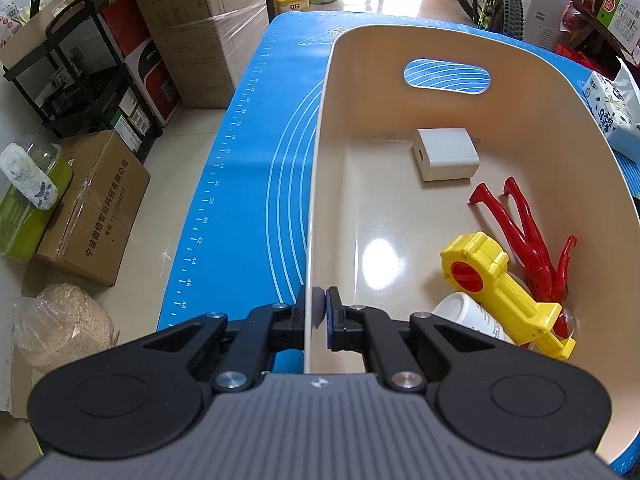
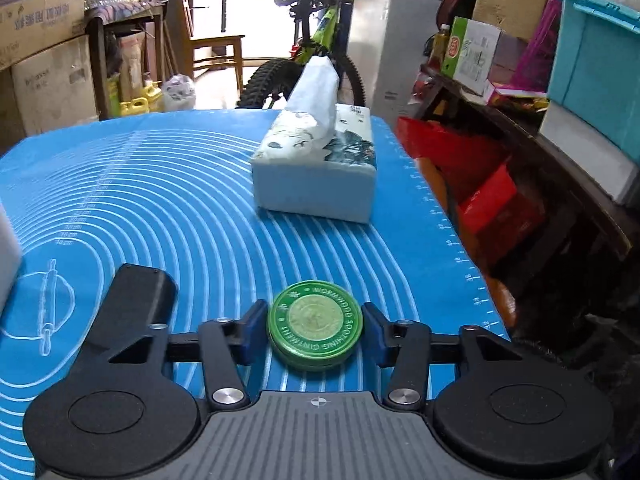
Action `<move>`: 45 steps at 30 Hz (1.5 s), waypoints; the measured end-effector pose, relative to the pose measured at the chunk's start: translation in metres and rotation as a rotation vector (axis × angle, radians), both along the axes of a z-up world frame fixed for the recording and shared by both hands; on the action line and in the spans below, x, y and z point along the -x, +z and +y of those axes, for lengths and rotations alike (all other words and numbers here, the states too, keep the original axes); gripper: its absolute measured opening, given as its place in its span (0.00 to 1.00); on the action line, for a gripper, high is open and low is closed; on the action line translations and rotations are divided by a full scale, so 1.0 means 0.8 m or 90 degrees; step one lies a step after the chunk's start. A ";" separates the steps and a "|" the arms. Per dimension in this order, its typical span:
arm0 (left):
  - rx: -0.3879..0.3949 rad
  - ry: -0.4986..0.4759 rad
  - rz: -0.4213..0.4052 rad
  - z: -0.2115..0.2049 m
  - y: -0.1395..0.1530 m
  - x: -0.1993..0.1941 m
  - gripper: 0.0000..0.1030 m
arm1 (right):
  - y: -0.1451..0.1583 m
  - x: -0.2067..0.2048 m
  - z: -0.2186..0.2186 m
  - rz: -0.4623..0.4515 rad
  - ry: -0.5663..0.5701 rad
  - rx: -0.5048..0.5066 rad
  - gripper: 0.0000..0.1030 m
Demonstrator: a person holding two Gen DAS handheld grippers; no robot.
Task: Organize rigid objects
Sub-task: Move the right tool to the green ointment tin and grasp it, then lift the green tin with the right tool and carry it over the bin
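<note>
My left gripper point(image 1: 316, 308) is shut on the near left wall of a beige bin point(image 1: 320, 184), one finger outside, one inside. In the bin lie a white charger point(image 1: 446, 154), a red toy figure point(image 1: 528, 240), a yellow toy with a red knob point(image 1: 500, 284) and a white bottle point(image 1: 470, 314) partly under it. My right gripper point(image 2: 315, 326) is closed around a round green ointment tin point(image 2: 315, 324) just above or on the blue mat point(image 2: 160, 208); its fingers touch the tin's sides.
A tissue pack point(image 2: 320, 164) stands on the mat ahead of the right gripper and shows right of the bin point(image 1: 612, 116). A white object's edge point(image 2: 8, 256) is at the left. Boxes point(image 1: 96, 212), a black rack point(image 1: 80, 72) and a bicycle point(image 2: 312, 44) surround the table.
</note>
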State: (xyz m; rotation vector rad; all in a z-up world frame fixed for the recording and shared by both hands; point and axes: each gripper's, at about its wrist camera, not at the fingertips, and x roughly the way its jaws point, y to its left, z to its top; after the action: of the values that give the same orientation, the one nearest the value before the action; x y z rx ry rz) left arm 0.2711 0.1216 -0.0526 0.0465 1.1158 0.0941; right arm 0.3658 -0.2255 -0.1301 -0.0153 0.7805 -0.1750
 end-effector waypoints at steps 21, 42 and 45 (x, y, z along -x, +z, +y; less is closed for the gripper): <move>0.001 0.001 0.000 0.001 0.001 0.001 0.08 | 0.087 0.023 0.072 -0.107 0.092 0.005 0.53; 0.002 0.002 0.000 0.001 0.000 0.001 0.08 | 0.152 0.083 0.269 -0.153 0.363 -0.063 0.53; 0.004 0.001 -0.001 0.001 0.001 0.000 0.08 | 0.141 0.088 0.288 -0.122 0.381 -0.065 0.53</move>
State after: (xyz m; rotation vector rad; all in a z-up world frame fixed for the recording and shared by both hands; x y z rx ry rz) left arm 0.2713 0.1223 -0.0519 0.0397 1.1149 0.0925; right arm 0.2952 0.0046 -0.0169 -0.1316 0.5644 0.4260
